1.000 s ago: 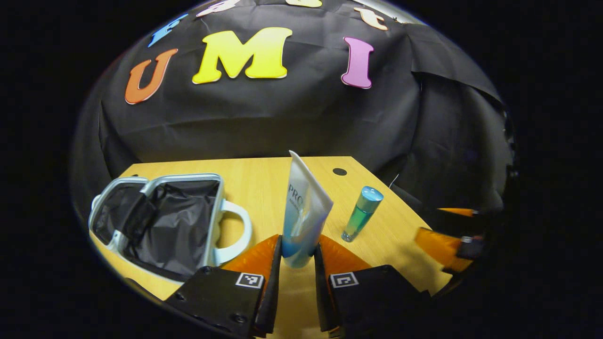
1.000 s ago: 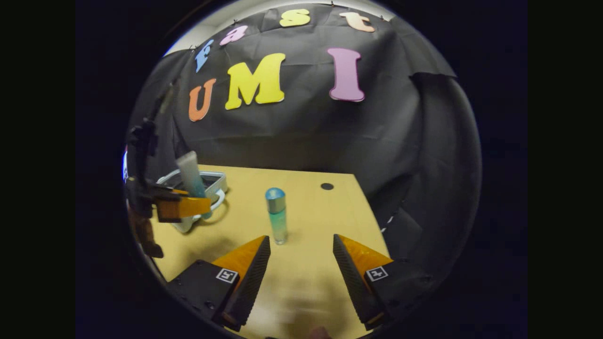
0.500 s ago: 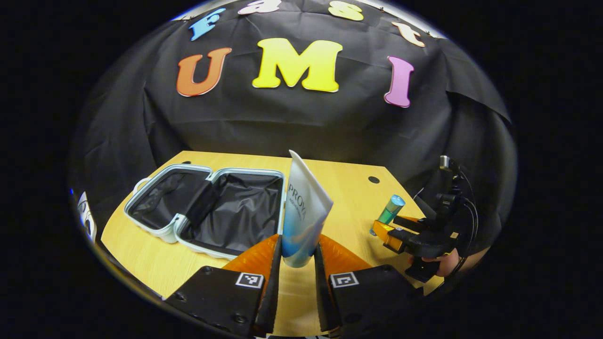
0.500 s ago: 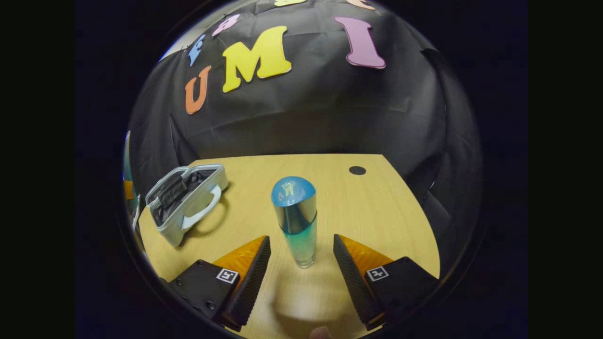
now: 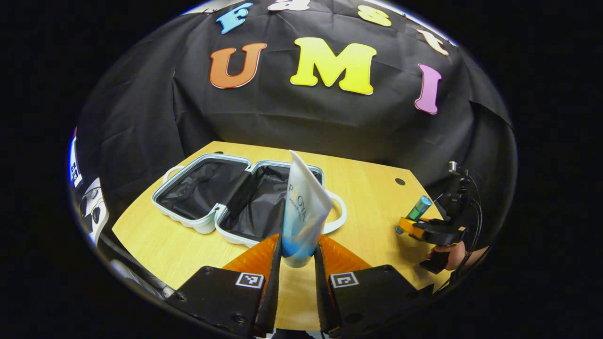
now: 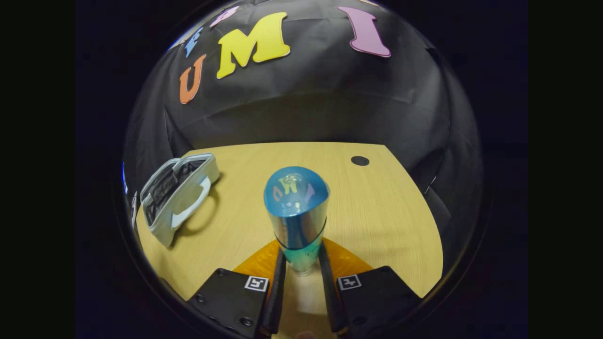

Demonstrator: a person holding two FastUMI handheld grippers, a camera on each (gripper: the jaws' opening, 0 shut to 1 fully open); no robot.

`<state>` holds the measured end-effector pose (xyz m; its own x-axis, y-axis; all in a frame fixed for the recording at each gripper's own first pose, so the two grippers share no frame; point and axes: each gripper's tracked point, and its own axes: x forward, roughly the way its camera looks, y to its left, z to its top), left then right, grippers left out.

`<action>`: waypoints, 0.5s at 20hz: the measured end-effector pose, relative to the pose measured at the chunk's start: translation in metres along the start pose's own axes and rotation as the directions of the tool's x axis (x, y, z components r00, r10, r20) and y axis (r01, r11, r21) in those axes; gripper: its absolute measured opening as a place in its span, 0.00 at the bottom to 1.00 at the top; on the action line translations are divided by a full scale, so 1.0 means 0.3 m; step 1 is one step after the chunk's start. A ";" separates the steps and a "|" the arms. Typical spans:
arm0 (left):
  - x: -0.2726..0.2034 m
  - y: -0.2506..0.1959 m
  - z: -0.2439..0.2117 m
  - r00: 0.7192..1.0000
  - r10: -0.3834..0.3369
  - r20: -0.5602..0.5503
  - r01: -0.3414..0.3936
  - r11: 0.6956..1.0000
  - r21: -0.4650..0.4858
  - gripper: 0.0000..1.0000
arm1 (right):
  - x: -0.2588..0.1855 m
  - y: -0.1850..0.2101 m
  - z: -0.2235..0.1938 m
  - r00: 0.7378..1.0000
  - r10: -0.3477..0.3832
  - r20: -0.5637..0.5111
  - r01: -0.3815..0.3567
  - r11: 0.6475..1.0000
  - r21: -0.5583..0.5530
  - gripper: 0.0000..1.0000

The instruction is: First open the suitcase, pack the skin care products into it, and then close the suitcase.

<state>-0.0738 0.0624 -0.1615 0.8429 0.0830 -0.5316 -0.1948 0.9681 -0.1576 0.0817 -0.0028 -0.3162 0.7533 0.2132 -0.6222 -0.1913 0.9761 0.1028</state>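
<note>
Packing was under way: the left gripper (image 5: 297,256) clamped the tube (image 5: 301,212) upright, the open suitcase (image 5: 235,197) just ahead. The right gripper (image 6: 302,270) pinched the bottle (image 6: 297,216). Next, each likely needed lowering into the lining.

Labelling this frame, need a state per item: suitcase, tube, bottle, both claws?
suitcase: open flat on the table, lined inside, nothing packed
tube: upright, held clear of the table
bottle: upright, capped, gripped
left claw: shut on tube
right claw: shut on bottle
</note>
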 end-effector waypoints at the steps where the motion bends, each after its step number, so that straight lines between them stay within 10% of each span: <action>1: 0.014 0.022 0.008 1.000 -0.011 -0.007 0.011 1.000 -0.009 0.37 | -0.025 0.020 0.015 1.000 0.010 0.001 -0.010 1.000 0.007 0.35; 10: 0.300 0.270 0.018 0.960 -0.100 -0.260 0.093 0.995 -0.039 0.37 | -0.420 0.224 0.178 0.985 0.167 0.039 -0.167 0.986 0.007 0.35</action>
<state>-0.0110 0.1495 -0.2176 0.6985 -0.0788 -0.7112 -0.1344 0.9618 -0.2386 0.0075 0.0381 -0.1896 0.7348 0.3747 -0.5654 -0.3105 0.9269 0.2109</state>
